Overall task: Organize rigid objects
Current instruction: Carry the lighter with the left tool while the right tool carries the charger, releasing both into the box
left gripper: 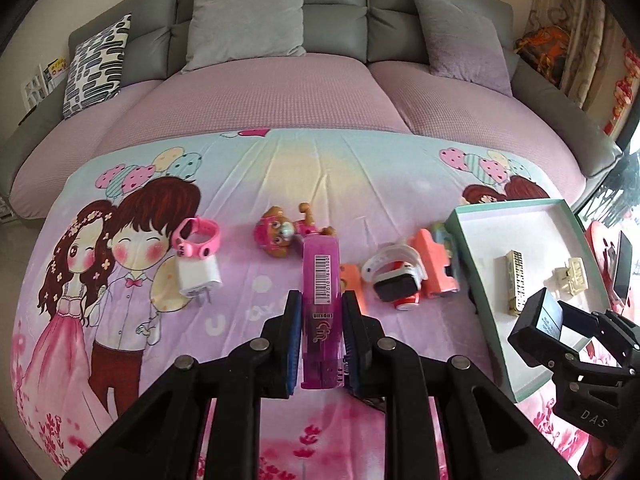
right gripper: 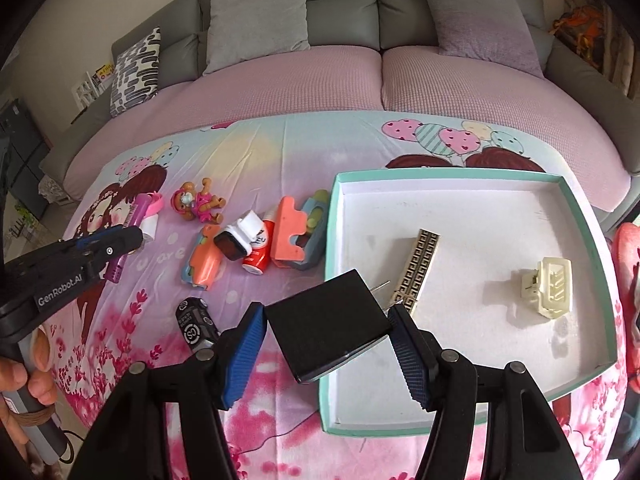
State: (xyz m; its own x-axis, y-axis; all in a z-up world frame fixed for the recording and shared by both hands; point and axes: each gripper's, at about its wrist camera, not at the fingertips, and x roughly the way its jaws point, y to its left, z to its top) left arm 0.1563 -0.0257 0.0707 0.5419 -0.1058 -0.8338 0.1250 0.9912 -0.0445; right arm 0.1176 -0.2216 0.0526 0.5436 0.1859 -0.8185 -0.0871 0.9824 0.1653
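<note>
1. Table cloth [right gripper: 280, 152]: cartoon print, spread in front of a grey sofa [right gripper: 340, 12]. All loose items lie on it.
2. Tray [right gripper: 592, 256]: teal rim, white floor, on the right side of the cloth. It already holds a gold hair clip [right gripper: 420, 268] and a cream claw clip [right gripper: 550, 286], well apart.
3. Right gripper [right gripper: 326, 340]: pinching a black charger [right gripper: 326, 322] by two corners, prongs pointing toward the tray. The charger hangs over the tray's near-left rim, tilted, not yet set down.
4. Left gripper [left gripper: 320, 332]: pressed together on a purple lighter [left gripper: 320, 300], held lengthwise, barcode up, above the cloth and well left of the tray.
5. Unsorted on the cloth: coral toy blocks [right gripper: 290, 232], white watch [right gripper: 240, 240], pup figure [right gripper: 196, 202], white plug [left gripper: 198, 276], pink watch [left gripper: 198, 242], black cylinder [right gripper: 196, 326].
6. Step in hand, by judgement: placing the charger in the tray; lighter queued.
7. Next move calls for: carry the charger further in over bare white floor, clear of the gold clip just beside it, lower, then part the fingers. The corner grip looks insecure; it may twist.
</note>
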